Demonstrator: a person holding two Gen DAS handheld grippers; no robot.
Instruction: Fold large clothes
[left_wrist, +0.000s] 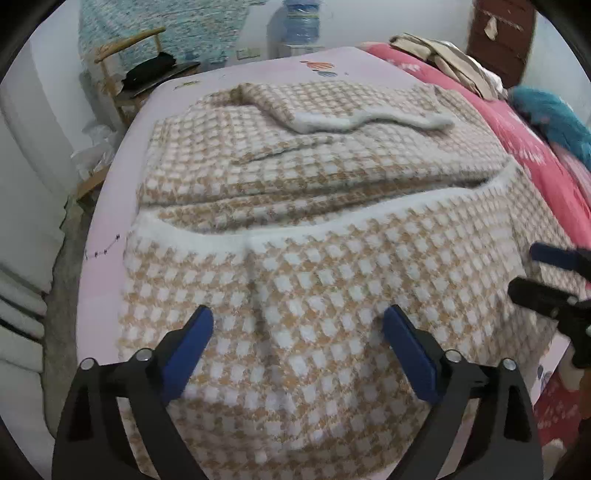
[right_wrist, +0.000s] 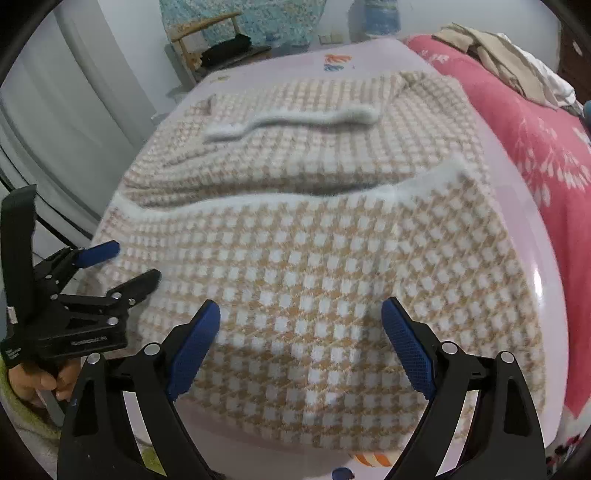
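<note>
A large tan-and-white houndstooth garment (left_wrist: 314, 177) lies folded on a pink bed sheet (left_wrist: 258, 74). Its near part is turned up, and the white hem (left_wrist: 295, 225) runs across the middle. A sleeve with a white cuff (left_wrist: 369, 123) lies across the far part. My left gripper (left_wrist: 299, 314) hovers open over the near left of the garment (right_wrist: 314, 240), with nothing between its fingers. My right gripper (right_wrist: 300, 306) stands open over the near right part, also with nothing in it. Each gripper shows in the other's view: the right gripper (left_wrist: 528, 269) at the right edge, the left gripper (right_wrist: 135, 261) at the left, held by a hand (right_wrist: 33, 380).
A red floral quilt (right_wrist: 535, 147) lies along the bed's right side, with a pile of beige clothes (left_wrist: 443, 55) on it and a teal fluffy item (left_wrist: 554, 114) beside that. Beyond the far left corner stand a wooden chair (left_wrist: 122, 55) and a water bottle (left_wrist: 301, 22). The bed's left edge drops to the floor.
</note>
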